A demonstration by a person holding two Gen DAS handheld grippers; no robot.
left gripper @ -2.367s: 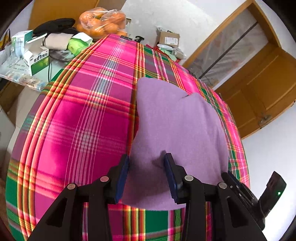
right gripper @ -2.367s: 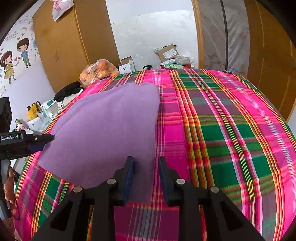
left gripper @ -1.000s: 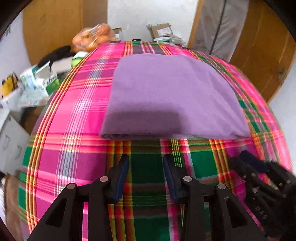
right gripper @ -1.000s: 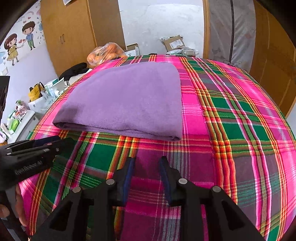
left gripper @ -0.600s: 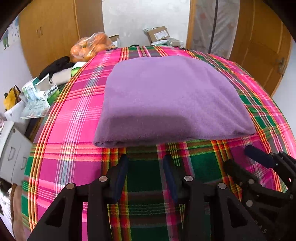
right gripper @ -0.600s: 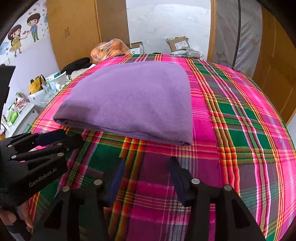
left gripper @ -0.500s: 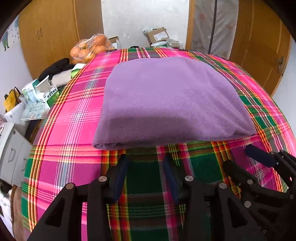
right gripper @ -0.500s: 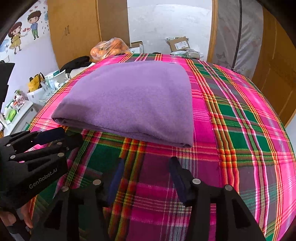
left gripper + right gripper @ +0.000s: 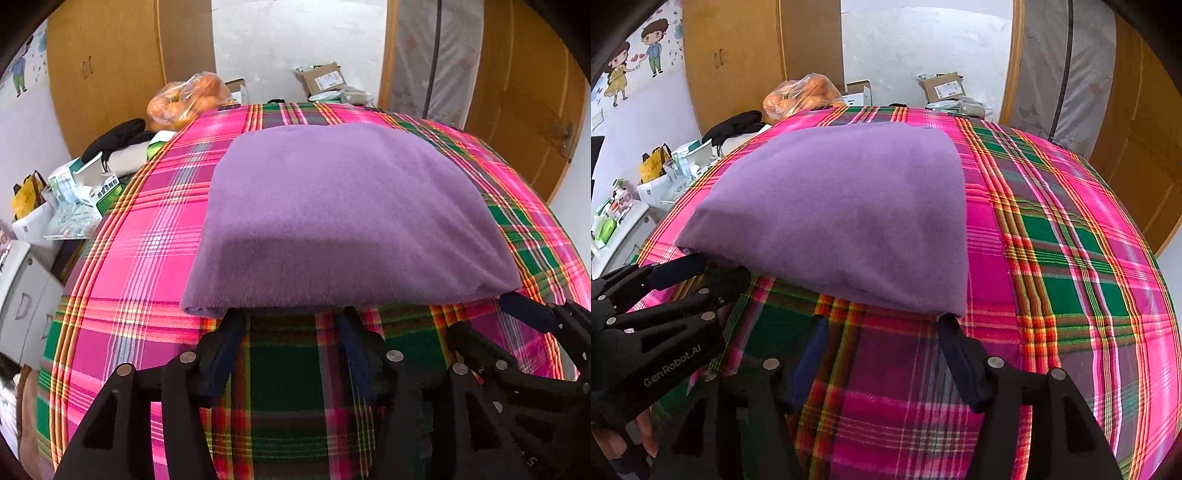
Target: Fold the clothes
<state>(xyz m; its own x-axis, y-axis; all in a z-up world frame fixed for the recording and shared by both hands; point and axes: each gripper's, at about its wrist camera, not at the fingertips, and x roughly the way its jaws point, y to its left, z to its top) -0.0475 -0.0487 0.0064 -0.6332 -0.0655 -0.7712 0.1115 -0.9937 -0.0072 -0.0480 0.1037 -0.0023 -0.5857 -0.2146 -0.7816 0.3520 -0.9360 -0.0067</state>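
Note:
A folded purple fleece cloth (image 9: 343, 206) (image 9: 842, 206) lies flat on the pink and green plaid bed cover (image 9: 147, 236) (image 9: 1052, 229). My left gripper (image 9: 290, 321) stands open with its fingertips right at the cloth's near folded edge, left of its middle, nothing between them. My right gripper (image 9: 882, 328) is open too, its right fingertip at the cloth's near right corner. Each gripper shows in the other's view: the right one (image 9: 532, 332) at the cloth's right corner, the left one (image 9: 683, 280) at its left corner.
Left of the bed stand a bag of oranges (image 9: 188, 99), black gloves (image 9: 114, 138), boxes and bottles on a low white cabinet (image 9: 22, 295). Wooden wardrobes (image 9: 738, 55) and a door (image 9: 528, 92) line the walls. Cardboard boxes (image 9: 942, 86) lie beyond the bed's far end.
Both grippers let go of the cloth and drew back, then opened wider and moved forward again; their fingertips now reach the cloth's near edge. The cloth lies folded and still.

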